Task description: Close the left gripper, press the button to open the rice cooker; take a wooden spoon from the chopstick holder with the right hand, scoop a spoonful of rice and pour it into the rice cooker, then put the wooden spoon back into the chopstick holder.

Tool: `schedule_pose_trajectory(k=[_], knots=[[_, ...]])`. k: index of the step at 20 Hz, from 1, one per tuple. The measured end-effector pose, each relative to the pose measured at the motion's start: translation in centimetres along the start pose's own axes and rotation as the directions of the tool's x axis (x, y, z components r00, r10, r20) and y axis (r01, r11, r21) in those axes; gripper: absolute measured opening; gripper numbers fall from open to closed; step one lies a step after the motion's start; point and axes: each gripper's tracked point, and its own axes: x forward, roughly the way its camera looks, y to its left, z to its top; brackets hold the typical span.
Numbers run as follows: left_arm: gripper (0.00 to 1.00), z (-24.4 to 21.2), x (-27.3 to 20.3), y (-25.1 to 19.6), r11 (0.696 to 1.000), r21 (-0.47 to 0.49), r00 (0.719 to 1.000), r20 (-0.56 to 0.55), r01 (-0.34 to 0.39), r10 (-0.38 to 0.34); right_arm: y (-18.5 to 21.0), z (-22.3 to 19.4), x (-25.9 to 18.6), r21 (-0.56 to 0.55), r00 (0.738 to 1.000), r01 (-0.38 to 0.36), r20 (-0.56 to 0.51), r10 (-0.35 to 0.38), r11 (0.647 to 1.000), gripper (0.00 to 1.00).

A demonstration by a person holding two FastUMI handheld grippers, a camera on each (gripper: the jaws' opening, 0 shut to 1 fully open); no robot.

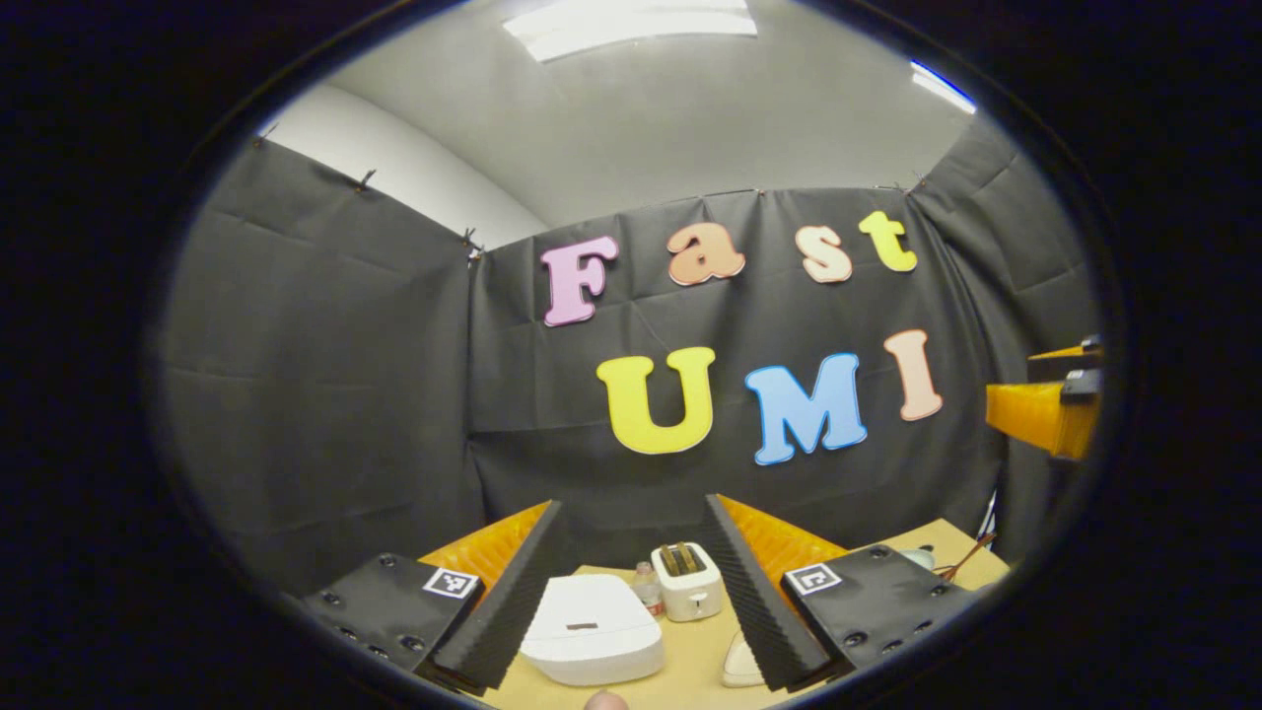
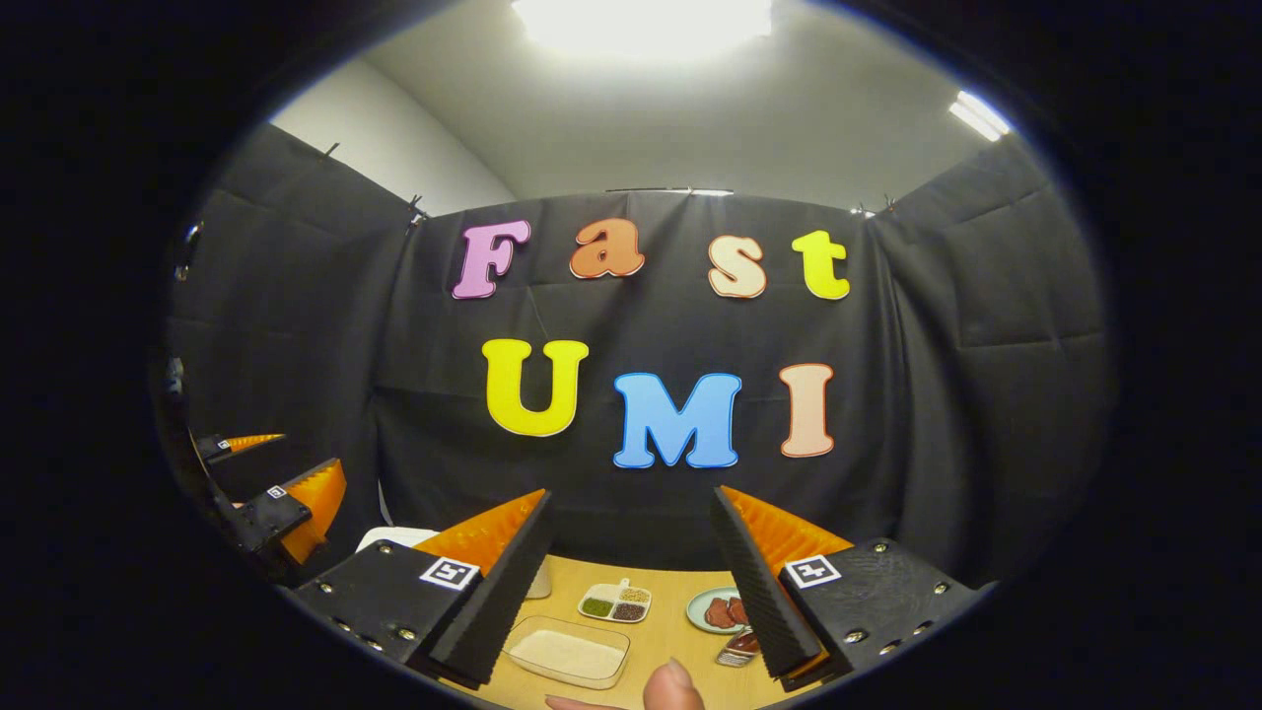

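In the left gripper view my left gripper (image 1: 633, 505) is open and held above the table, with nothing between its fingers. Below it, between the fingers, sits the white rice cooker (image 1: 592, 626) with its lid down. My right gripper (image 2: 631, 493) is also open and empty, high over a clear tray of white rice (image 2: 567, 651). The right gripper (image 1: 1055, 404) shows at the far right of the left gripper view. The left gripper (image 2: 281, 498) shows at the left edge of the right gripper view. A white corner of the rice cooker (image 2: 389, 537) peeks out there too.
A white toaster (image 1: 687, 582) and a small bottle (image 1: 647, 587) stand behind the cooker. Thin sticks (image 1: 971, 554) poke up at the table's right. A divided dish of grains (image 2: 616, 602) and a plate of meat (image 2: 720, 609) lie beyond the rice tray. A thumb (image 2: 670, 685) shows at the bottom.
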Motion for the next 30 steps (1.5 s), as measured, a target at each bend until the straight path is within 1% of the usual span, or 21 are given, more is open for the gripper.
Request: schedule_pose_trajectory(k=[1, 2, 5, 6, 7, 8, 9, 10, 12, 13, 14, 15, 16, 17, 18, 19, 20, 21, 24, 27, 30], knots=[[0.94, -1.2, 1.3, 1.1, 1.000, -0.001, 1.000, -0.019, -0.006, 0.006, 0.4, 0.2, 0.1, -0.013, 1.000, 0.020, -0.003, -0.020, 1.000, 0.97], [0.84, -2.5, 2.5, 2.3, 1.000, 0.003, 0.999, -0.034, -0.015, 0.015, 1.2, 0.2, 0.1, -0.024, 1.000, 0.030, -0.004, -0.030, 0.999, 0.97], [0.72, -5.4, 6.0, 5.2, 0.997, 0.049, 0.997, -0.048, -0.066, 0.068, 1.9, 0.8, 0.3, -0.043, 0.996, 0.085, 0.005, -0.085, 0.995, 0.97], [0.61, -6.7, 7.1, 5.8, 0.995, 0.070, 0.995, -0.055, -0.078, 0.081, 2.0, 1.0, 0.4, -0.049, 0.994, 0.106, 0.012, -0.105, 0.993, 0.97], [0.54, -8.2, 8.3, 6.1, 0.994, 0.080, 0.994, -0.066, -0.078, 0.083, 2.2, 1.5, 0.5, -0.056, 0.993, 0.121, 0.021, -0.120, 0.991, 0.97], [0.46, -9.8, 8.9, 5.9, 0.995, 0.076, 0.994, -0.085, -0.068, 0.074, 2.4, 1.7, 0.9, -0.067, 0.991, 0.130, 0.023, -0.129, 0.989, 0.97], [0.43, -11.7, 10.0, 5.7, 0.997, 0.063, 0.991, -0.118, -0.052, 0.059, 2.6, 1.5, 1.2, -0.083, 0.991, 0.136, 0.018, -0.135, 0.987, 0.96], [0.36, -13.6, 11.0, 5.7, 0.997, 0.055, 0.986, -0.158, -0.047, 0.055, 2.9, 1.6, 1.6, -0.099, 0.990, 0.143, 0.014, -0.142, 0.985, 0.97], [0.29, -16.9, 13.0, 6.7, 0.995, 0.075, 0.972, -0.218, -0.073, 0.088, 3.2, 1.8, 2.1, -0.131, 0.988, 0.151, 0.010, -0.151, 0.980, 0.97], [0.18, -18.4, 13.9, 7.2, 0.992, 0.086, 0.964, -0.241, -0.091, 0.109, 3.0, 1.7, 2.3, -0.147, 0.987, 0.161, 0.011, -0.162, 0.976, 0.97], [0.23, -20.1, 14.5, 7.3, 0.992, 0.085, 0.955, -0.274, -0.092, 0.112, 2.8, 1.9, 2.5, -0.163, 0.984, 0.176, 0.011, -0.176, 0.971, 0.97], [0.16, -21.9, 15.0, 7.2, 0.993, 0.075, 0.944, -0.310, -0.090, 0.109, 2.6, 1.6, 2.7, -0.175, 0.983, 0.183, 0.005, -0.185, 0.967, 0.97], [0.19, -23.6, 15.4, 7.1, 0.994, 0.066, 0.935, -0.338, -0.088, 0.105, 2.6, 1.6, 2.9, -0.181, 0.982, 0.187, -0.003, -0.191, 0.965, 0.97], [0.11, -24.9, 15.7, 7.0, 0.994, 0.062, 0.929, -0.356, -0.085, 0.101, 2.4, 1.2, 3.1, -0.182, 0.980, 0.193, -0.014, -0.199, 0.964, 0.97], [0.15, -26.4, 16.0, 7.1, 0.994, 0.076, 0.921, -0.374, -0.085, 0.107, 2.2, 0.9, 3.4, -0.179, 0.978, 0.198, -0.026, -0.206, 0.964, 0.97], [0.10, -27.9, 16.4, 7.4, 0.991, 0.098, 0.913, -0.390, -0.087, 0.119, 2.1, 0.4, 3.6, -0.174, 0.977, 0.200, -0.041, -0.210, 0.964, 0.97], [0.10, -29.0, 17.0, 7.5, 0.990, 0.116, 0.905, -0.406, -0.085, 0.125, 2.2, 0.1, 3.7, -0.171, 0.977, 0.194, -0.057, -0.206, 0.966, 0.97], [0.11, -30.1, 17.4, 7.2, 0.990, 0.119, 0.896, -0.428, -0.070, 0.114, 2.4, -0.3, 4.0, -0.172, 0.976, 0.191, -0.072, -0.206, 0.966, 0.97], [0.10, -33.5, 17.9, 6.8, 0.995, 0.075, 0.866, -0.491, -0.067, 0.096, 2.8, -1.1, 4.5, -0.192, 0.974, 0.183, -0.096, -0.204, 0.964, 0.97], [0.09, -37.0, 18.8, 7.6, 0.992, 0.084, 0.826, -0.550, -0.091, 0.122, 3.0, -1.6, 4.7, -0.215, 0.974, 0.174, -0.108, -0.200, 0.961, 0.97], [0.09, -39.5, 18.4, 7.2, 0.996, 0.052, 0.782, -0.616, -0.079, 0.094, 3.2, -2.1, 5.0, -0.229, 0.974, 0.161, -0.122, -0.193, 0.960, 0.97]])
